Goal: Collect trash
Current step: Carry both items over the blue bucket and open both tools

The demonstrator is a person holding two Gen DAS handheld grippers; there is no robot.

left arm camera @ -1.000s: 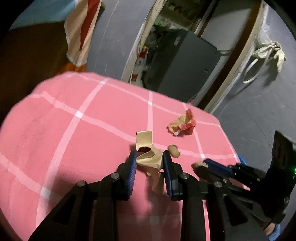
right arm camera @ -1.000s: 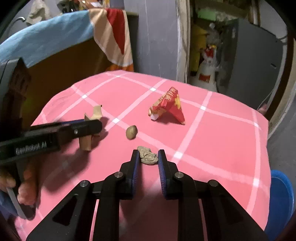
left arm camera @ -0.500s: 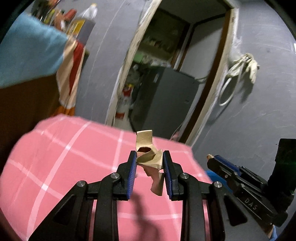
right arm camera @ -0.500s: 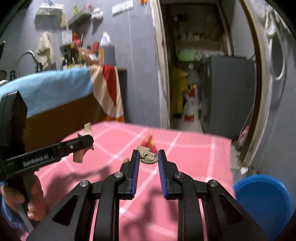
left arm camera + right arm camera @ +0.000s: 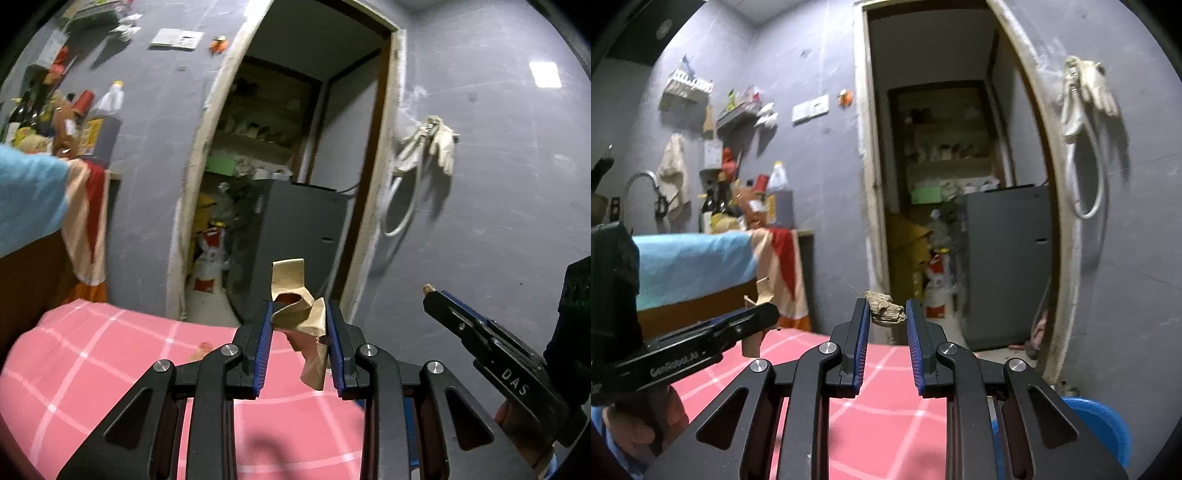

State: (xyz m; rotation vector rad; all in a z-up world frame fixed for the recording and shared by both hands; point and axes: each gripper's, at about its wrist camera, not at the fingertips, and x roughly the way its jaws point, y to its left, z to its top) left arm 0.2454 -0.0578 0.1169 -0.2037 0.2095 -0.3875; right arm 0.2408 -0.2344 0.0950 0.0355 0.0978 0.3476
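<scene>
Paper scrap [image 5: 301,321] hangs upright in left tongs [image 5: 299,325].

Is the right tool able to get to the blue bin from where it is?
Probably yes. The blue bin sits low, right beside the right tool, past the pink table edge, with nothing between. The tool holds a brown scrap.

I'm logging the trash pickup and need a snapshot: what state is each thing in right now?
Left gripper: shut on the crumpled brown paper, held in the air.
Right gripper: shut on the small brown scrap, held in the air.
Pink checked cloth: spread flat below both grippers.
Blue bin: open, contents not visible.
Doorway: open.
</scene>
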